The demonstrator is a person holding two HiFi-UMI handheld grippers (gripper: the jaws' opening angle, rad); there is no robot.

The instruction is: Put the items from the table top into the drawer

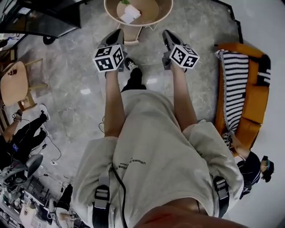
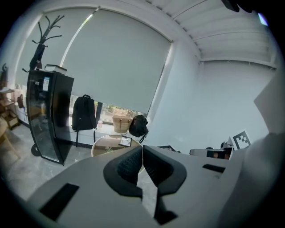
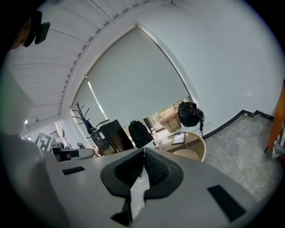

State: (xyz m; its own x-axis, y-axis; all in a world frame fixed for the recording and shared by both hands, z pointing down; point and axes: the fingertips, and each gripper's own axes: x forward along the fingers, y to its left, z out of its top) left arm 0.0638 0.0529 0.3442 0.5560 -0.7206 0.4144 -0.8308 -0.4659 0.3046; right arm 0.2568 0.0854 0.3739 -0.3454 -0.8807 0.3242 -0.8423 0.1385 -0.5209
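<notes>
Items for the task, a flat white card (image 1: 130,14) and a small green thing (image 1: 124,2) that I cannot identify, lie on the round wooden table (image 1: 165,15) far ahead of me. My left gripper (image 1: 116,33) is clenched, its black pads (image 2: 127,169) pressed together with nothing between them. My right gripper (image 1: 168,34) is clenched and empty just the same. I hold both out side by side over the grey marbled floor (image 1: 75,89), pointing toward the table and well short of it. Beyond the table, along the far wall, sit a black backpack (image 2: 83,113), a woven bag (image 2: 120,123) and a black bag (image 2: 139,126). Left of them stands a dark cabinet (image 2: 49,118) with a coat stand (image 2: 42,33) behind it. On my right is an orange sofa (image 1: 251,107) with a striped cushion (image 1: 235,84).
</notes>
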